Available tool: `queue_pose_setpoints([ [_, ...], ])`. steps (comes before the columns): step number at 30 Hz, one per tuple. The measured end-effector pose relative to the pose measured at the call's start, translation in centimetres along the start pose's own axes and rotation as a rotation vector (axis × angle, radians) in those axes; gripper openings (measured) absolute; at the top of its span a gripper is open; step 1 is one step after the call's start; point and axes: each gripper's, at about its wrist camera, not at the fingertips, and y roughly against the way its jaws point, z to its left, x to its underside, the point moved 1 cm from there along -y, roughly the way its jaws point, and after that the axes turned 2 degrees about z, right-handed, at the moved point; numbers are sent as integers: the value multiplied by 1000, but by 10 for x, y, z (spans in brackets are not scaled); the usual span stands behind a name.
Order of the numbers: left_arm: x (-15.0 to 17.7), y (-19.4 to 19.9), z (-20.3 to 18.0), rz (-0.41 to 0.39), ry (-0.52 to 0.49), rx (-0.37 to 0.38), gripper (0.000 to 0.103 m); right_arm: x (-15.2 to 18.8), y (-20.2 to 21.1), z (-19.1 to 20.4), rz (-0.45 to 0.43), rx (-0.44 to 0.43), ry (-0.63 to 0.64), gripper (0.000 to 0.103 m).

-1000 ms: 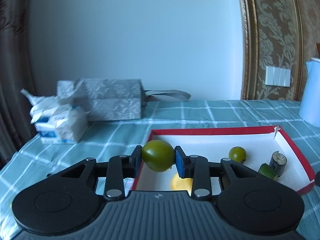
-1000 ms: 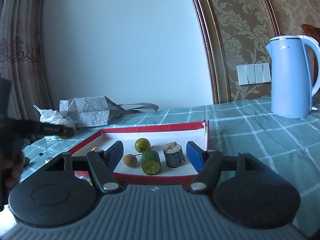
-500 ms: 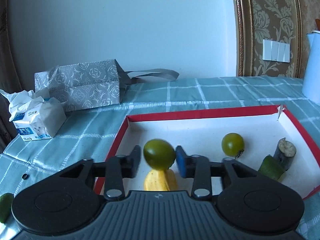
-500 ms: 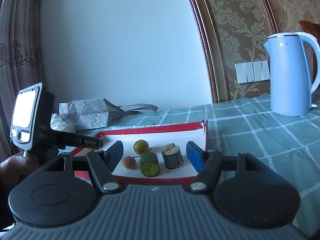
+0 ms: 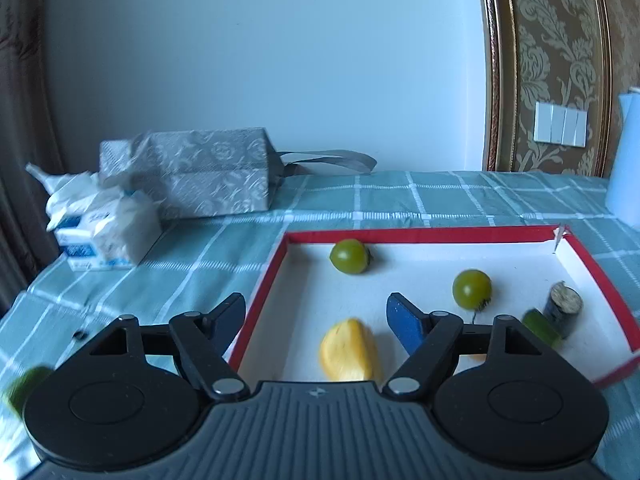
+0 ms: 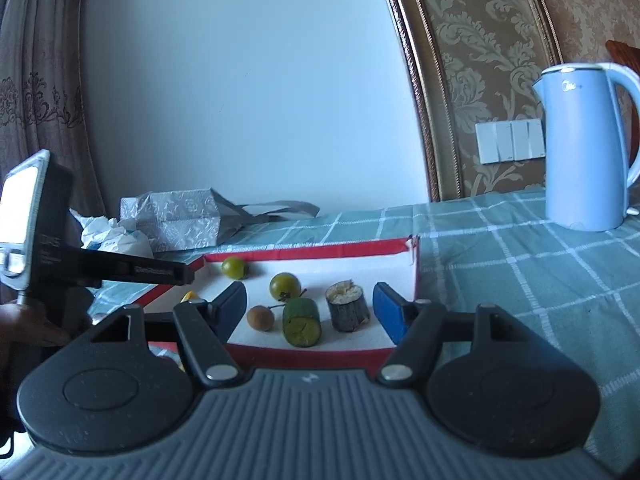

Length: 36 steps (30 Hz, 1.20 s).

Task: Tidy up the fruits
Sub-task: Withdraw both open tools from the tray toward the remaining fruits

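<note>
Right view alone shows the kettle and a brown fruit in the tray; left claw and right claw both gape wide, empty, green fruit near tray's far-left corner.

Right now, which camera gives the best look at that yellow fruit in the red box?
The left wrist view: the yellow fruit lies between the open fingers, slightly blurred. The right wrist view shows only a yellow sliver behind its gripper's left finger.
</note>
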Motion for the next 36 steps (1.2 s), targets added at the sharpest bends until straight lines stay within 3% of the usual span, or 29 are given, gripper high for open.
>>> queue_pose_setpoints([
  [7, 46, 45, 41, -35, 56, 2, 85, 6, 1, 22, 35, -104, 75, 78],
  [14, 76, 46, 64, 6, 85, -30, 85, 13, -8, 42, 113, -151, 140, 78],
  [19, 81, 46, 67, -13, 95, -31, 85, 21, -27, 60, 222, -135, 238, 78],
  [23, 81, 46, 71, -19, 119, -19, 85, 23, -38, 70, 254, -138, 266, 78],
  [28, 82, 44, 78, -8, 163, -23, 85, 27, -41, 81, 266, -126, 322, 78],
  [36, 82, 42, 77, 3, 156, -25, 85, 24, -44, 77, 275, -127, 301, 78],
])
